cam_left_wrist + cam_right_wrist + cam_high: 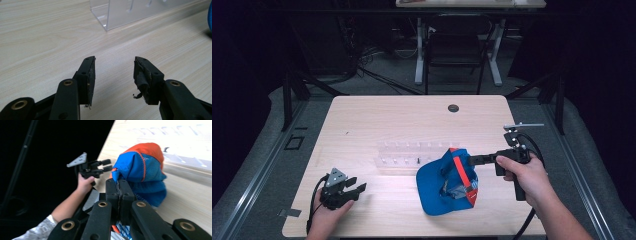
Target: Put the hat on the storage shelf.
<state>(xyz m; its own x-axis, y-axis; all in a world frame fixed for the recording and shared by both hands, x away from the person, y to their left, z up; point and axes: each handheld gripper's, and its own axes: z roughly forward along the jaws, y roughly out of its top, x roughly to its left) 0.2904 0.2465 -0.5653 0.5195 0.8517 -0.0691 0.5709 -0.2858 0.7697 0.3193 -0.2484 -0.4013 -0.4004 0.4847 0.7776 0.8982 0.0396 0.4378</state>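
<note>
The wooden table carries a clear acrylic rack with a row of small pegs, lying across its middle, and just right of and nearer than that rack sits the blue cap with its orange trim — the thing in hand. The cap rests on the table toward the near right, crown side raised, brim lying out to the near left. The right gripper comes in from the right and is clenched on the cap's edge; in the right gripper view its jaws are pressed together with blue fabric pinched between them. The left gripper rests at the near left corner, well apart from the cap, jaws spread with nothing between them — bare wood shows in the gap. Judging from this, the grasp is made and the work is at an early stage: the cap is not yet on any peg of the rack, and lifting, carrying and hanging or placing it remain, if the rack is where it goes.
</note>
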